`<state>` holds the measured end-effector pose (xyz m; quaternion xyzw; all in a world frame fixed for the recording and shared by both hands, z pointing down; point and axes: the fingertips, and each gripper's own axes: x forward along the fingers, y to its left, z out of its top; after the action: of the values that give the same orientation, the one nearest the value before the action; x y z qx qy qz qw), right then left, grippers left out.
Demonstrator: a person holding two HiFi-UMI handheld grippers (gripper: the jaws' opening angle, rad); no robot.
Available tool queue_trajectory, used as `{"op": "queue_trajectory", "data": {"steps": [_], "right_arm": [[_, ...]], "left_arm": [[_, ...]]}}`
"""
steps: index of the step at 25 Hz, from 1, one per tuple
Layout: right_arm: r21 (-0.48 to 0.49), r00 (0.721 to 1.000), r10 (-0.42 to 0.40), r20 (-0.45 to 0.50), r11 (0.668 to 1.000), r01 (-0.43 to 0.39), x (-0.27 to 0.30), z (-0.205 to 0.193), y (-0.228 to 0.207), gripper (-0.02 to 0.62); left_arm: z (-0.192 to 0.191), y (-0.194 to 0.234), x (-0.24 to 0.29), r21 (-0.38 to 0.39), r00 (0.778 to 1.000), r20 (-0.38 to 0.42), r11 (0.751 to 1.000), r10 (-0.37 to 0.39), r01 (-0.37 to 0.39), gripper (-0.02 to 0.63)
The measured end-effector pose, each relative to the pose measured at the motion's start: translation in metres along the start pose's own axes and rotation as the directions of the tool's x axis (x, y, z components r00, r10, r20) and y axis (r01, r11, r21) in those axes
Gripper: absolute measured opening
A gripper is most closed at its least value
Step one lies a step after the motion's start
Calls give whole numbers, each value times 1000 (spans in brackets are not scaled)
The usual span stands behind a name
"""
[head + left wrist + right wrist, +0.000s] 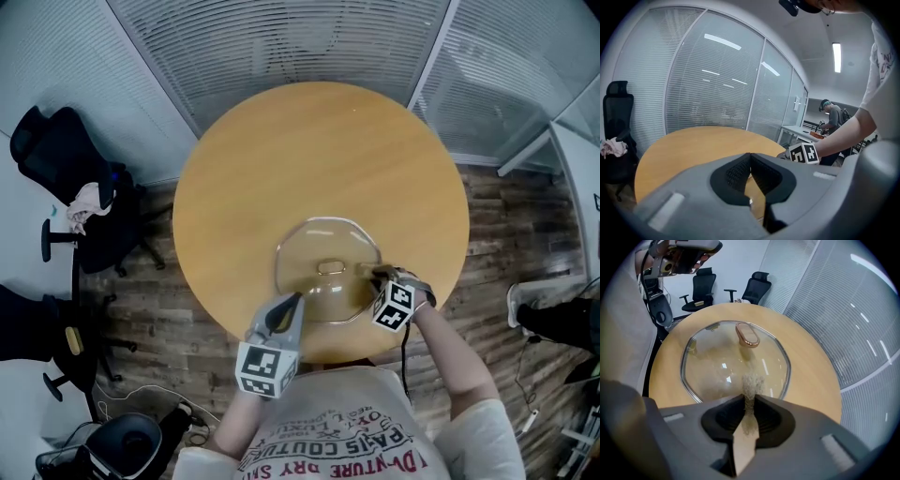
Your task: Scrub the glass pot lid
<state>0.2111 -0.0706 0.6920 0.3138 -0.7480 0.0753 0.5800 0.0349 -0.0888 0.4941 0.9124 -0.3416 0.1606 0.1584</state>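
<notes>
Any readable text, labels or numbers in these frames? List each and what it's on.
"PARIS COUTURE": upside down on the person's T-shirt.
"...DVENTURE": same shirt, first letter unclear.
Other shirt lines: too blurred to read.
Marker cubes: square patterns only, no text.

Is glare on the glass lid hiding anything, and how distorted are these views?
Right gripper view: a few small bright reflections on the glass lid, its rim and handle clear; the scrub pad in the right gripper looks soft, close to the lens. Both gripper views: strong fisheye, dark corners. Head view: even light, lid faint against the table.
</notes>
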Motion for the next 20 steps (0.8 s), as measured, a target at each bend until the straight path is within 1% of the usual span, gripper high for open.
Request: {"op": "queue_trajectory", "data": {"steps": [6, 9, 13, 16, 20], "right_arm": [[126, 999, -35, -39, 991, 40, -8, -4, 23, 63], [168, 997, -42, -61, 984, 52, -10, 0, 38, 63], [229, 997, -12, -75, 973, 29, -16, 12, 57, 63], [289, 997, 14, -76, 957, 9, -18, 19, 72, 63], [343, 997, 8, -72, 939, 17, -19, 31, 86, 63]], "left_arm": [[-5, -2, -19, 15, 1000, 3, 999, -29, 29, 8], [-7, 3, -30, 19, 999, 8, 999, -35, 35, 8], [-11, 6, -41, 27, 998, 1, 998, -61, 61, 8], [-16, 5, -48, 34, 997, -4, 996, -77, 77, 8], [-22, 4, -58, 47, 995, -16, 994, -99, 100, 8]]}}
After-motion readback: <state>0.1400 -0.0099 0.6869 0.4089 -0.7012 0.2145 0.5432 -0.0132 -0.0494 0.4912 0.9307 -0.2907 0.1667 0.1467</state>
